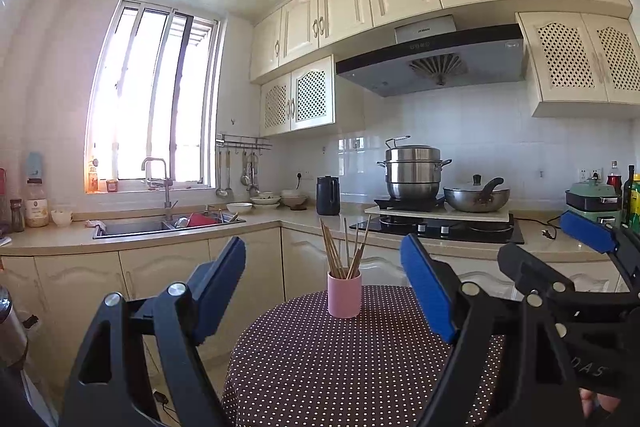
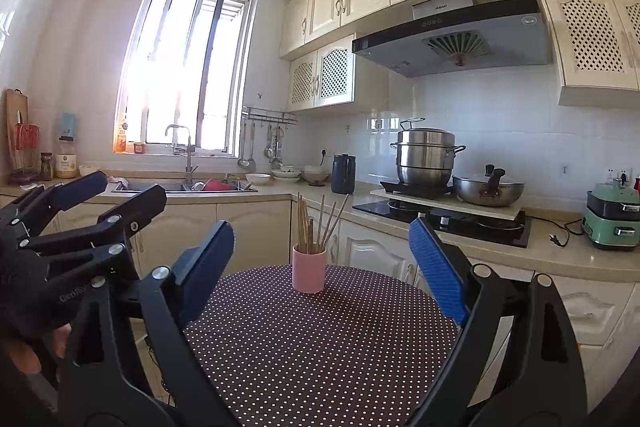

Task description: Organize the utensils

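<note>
Both grippers hang above the round table in its brown, white-dotted cloth point(image 1: 320, 367), and nothing is in hand. The left gripper point(image 1: 324, 291) is spread wide, empty; the right gripper point(image 2: 320, 267) likewise gapes open and carries nothing.

Dead ahead, one pink cylindrical cup point(image 1: 345, 294) stands upright near the table's far edge, well clear of both sets of blue pads. Out of it fan the thin wooden chopsticks point(image 1: 344, 247): I count roughly eight, though the bunched ones on the left blur together, so that's no firm tally.

These sticks look light, stiff and narrow, likely slick, so they could roll or pivot between flat pads. Best hold, I'd judge, is across the upper shaft, well above the rim. The cup seems light and tippy; steadying it with the other gripper would help.
</note>
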Tool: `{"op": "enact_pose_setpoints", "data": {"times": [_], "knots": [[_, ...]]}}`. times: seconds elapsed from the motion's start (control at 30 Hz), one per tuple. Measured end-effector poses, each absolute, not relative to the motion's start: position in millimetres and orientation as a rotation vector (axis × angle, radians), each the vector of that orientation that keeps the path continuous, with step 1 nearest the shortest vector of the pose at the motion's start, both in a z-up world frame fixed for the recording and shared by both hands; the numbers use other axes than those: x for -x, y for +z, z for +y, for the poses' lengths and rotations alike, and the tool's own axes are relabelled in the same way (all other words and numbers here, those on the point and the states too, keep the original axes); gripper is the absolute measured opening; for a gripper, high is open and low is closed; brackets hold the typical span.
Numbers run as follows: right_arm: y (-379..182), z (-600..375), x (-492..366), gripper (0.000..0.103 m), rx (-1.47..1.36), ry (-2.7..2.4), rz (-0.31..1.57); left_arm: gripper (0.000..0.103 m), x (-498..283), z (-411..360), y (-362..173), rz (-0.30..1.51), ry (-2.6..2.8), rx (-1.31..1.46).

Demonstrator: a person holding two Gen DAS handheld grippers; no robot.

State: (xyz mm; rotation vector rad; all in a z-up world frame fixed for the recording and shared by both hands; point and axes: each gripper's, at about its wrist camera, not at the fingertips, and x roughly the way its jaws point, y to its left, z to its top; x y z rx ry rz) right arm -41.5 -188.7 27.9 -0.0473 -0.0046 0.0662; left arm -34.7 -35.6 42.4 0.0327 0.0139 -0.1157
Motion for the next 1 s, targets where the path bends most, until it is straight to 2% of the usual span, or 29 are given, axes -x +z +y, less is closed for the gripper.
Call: {"op": "enact_pose_setpoints", "data": {"times": [1.0], "knots": [[26.7,-186.5,35.9,0.088,0.042,0.079,0.004,0.079,32.5,-34.7,38.3,0.011,-0.104,-0.041]]}}
